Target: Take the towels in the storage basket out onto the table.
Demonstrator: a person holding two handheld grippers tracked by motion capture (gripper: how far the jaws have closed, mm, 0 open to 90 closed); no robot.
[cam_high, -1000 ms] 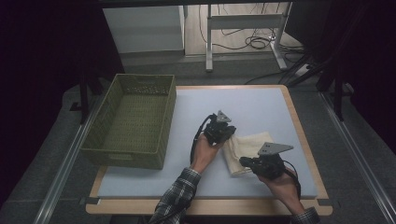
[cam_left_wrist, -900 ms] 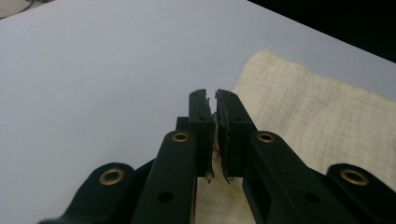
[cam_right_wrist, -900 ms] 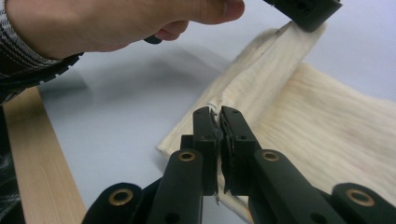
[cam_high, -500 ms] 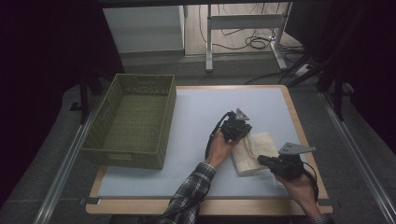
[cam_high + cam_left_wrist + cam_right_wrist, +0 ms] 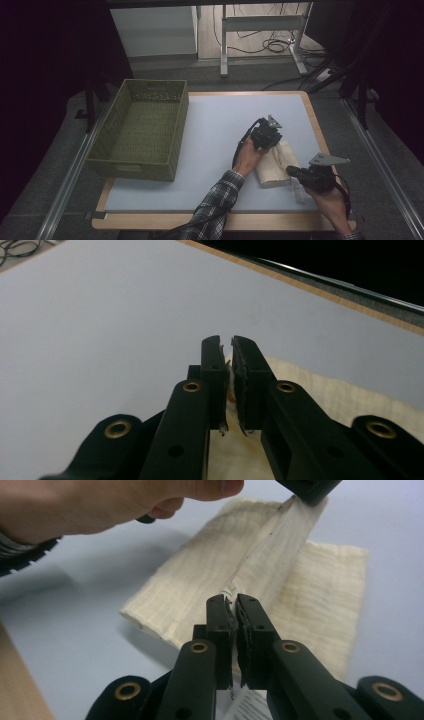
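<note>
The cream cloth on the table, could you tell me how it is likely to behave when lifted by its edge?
The cream cloth probably goes floppy: the pinched edge rises as a ridge while the rest lies flat. It looks light, since the right tool and left tool raise it by thin edges. Its ribbed weave suggests little slipping.

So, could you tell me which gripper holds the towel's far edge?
The left gripper, by the towel's far end; the right gripper pinches the near edge.

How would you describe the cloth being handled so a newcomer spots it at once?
Start at the white table, then go right, away from the green basket. The cream folded cloth lies between both grippers, the sole soft, ribbed, pale item there.
</note>
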